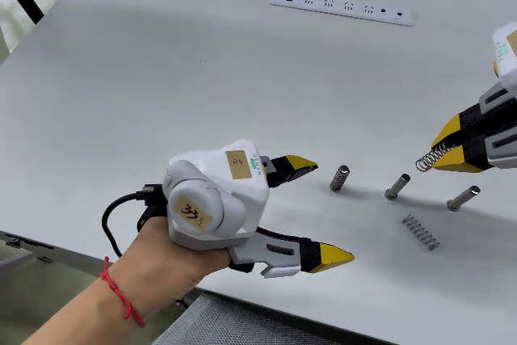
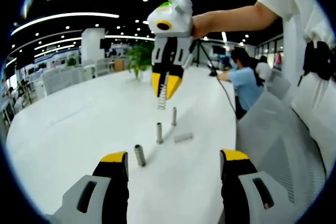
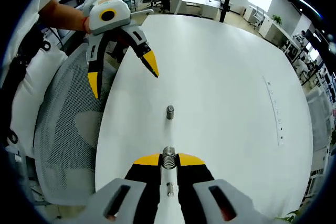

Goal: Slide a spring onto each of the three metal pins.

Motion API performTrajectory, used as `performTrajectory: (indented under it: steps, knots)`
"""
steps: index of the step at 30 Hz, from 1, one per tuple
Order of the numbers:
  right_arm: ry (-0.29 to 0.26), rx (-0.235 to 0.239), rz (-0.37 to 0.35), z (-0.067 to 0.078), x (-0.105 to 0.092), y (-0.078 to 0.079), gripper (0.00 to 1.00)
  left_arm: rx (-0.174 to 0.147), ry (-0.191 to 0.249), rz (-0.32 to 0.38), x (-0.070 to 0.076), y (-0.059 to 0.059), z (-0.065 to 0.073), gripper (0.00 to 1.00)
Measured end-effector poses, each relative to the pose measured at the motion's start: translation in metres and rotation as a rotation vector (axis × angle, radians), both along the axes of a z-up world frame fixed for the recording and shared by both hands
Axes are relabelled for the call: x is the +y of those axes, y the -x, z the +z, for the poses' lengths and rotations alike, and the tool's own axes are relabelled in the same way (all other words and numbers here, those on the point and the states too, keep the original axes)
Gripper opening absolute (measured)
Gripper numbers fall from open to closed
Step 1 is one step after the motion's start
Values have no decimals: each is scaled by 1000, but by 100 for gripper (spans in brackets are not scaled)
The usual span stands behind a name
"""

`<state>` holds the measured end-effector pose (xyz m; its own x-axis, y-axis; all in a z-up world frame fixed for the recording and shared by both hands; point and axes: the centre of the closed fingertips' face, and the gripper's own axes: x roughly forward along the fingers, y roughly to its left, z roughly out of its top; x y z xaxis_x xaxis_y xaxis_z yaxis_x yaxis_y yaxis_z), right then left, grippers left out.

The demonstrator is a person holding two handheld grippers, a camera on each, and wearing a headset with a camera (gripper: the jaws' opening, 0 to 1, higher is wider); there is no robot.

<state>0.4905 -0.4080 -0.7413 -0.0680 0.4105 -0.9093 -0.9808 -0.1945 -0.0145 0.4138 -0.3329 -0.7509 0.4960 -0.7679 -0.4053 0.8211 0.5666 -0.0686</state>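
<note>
Three short metal pins stand upright in a row on the white table (image 1: 202,78). The nearest pin (image 1: 340,177) (image 2: 139,155) (image 3: 170,112) wears a spring. The middle pin (image 1: 397,187) (image 2: 159,132) and the far pin (image 1: 463,198) (image 2: 174,116) are bare. A loose spring (image 1: 420,232) (image 2: 183,138) lies flat beside them. My right gripper (image 1: 440,155) (image 2: 165,90) (image 3: 168,160) is shut on another spring (image 1: 432,157) (image 2: 162,97) (image 3: 168,157), held above the pins with one pin (image 3: 169,188) below its jaws. My left gripper (image 1: 319,212) (image 2: 174,157) (image 3: 123,72) stands open and empty, short of the sprung pin.
A white power strip (image 1: 341,7) (image 3: 275,114) lies at the table's far side. A grey mesh chair (image 1: 210,325) (image 3: 63,129) (image 2: 273,129) sits at the near table edge. People sit at desks in the background (image 2: 244,85).
</note>
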Motion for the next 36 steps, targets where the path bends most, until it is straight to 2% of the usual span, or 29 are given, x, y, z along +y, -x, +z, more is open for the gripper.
performTrajectory:
  steps: [2,10,18,23,36]
  knots:
    - [6,3,0,-9,-2,-4,12,2,7,3,0,-1,-1,76]
    - [31,13,3,-21,1,-8,12,2,32,13,2,-4,-1,85]
    - [53,24,10,-26,2,-8,12,11,64,22,0,-5,0,91]
    - [71,21,19,-29,0,-8,12,16,69,24,-1,-5,-1,92]
    - [77,36,15,-35,3,-8,12,18,80,28,-1,-6,-2,91]
